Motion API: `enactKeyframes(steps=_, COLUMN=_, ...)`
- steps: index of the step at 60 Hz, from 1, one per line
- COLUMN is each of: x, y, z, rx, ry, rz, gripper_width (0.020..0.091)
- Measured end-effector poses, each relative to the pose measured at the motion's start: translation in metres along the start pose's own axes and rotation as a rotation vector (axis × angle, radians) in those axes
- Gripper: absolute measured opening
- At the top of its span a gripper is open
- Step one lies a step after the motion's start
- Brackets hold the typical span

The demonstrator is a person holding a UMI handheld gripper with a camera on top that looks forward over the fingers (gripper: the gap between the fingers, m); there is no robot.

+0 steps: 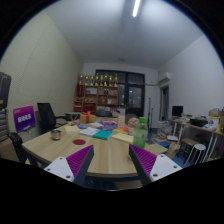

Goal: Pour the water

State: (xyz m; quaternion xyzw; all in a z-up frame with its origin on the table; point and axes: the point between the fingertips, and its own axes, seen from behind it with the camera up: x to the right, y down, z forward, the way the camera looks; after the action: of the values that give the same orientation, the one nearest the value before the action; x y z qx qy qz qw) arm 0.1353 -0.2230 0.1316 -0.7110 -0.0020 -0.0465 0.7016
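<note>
My gripper (111,160) stands open above the near end of a long wooden table (108,158), its two purple pads (80,158) spread wide with only bare tabletop between them. Beyond the right finger a clear bottle with a green cap (141,131) stands upright on the table. A small dark cup (56,133) sits at the table's left side. A dark round dish (162,145) lies near the right edge. Nothing is held.
Papers and coloured sheets (103,132) and small items clutter the table's middle. Black chairs (46,117) stand left, stools and a desk (196,140) right. Shelves (100,92) line the far wall beside a door (133,97).
</note>
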Motion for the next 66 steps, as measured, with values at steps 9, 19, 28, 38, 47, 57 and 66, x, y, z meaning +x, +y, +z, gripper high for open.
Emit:
enactKeyframes(steps=9, x=0.056, y=0.023, z=0.061, rx=-0.02, ry=0.055, rz=0.043, gripper_width=0.0807)
enactKeyframes(steps=19, x=0.104, y=0.04, z=0.127, rx=-0.024, ry=0.129, rz=0.032, gripper_width=0.0812)
enactKeyframes(steps=28, x=0.124, y=0.054, z=0.181, rx=-0.058, ry=0.145, rz=0.085, gripper_width=0.0816)
enactKeyframes(steps=38, x=0.133, y=0.061, z=0.224, rx=-0.07, ry=0.173, rz=0.115, gripper_width=0.0618)
enactKeyframes(steps=47, x=0.139, y=0.061, z=0.233, rx=-0.066, ry=0.22, rz=0.12, gripper_width=0.0524)
enactKeyframes(steps=57, x=0.126, y=0.061, z=0.241, rx=-0.08, ry=0.229, rz=0.079, gripper_width=0.0434)
enactKeyframes(steps=66, x=0.092, y=0.042, z=0.242, rx=-0.088, ry=0.194, rz=-0.08, gripper_width=0.0403)
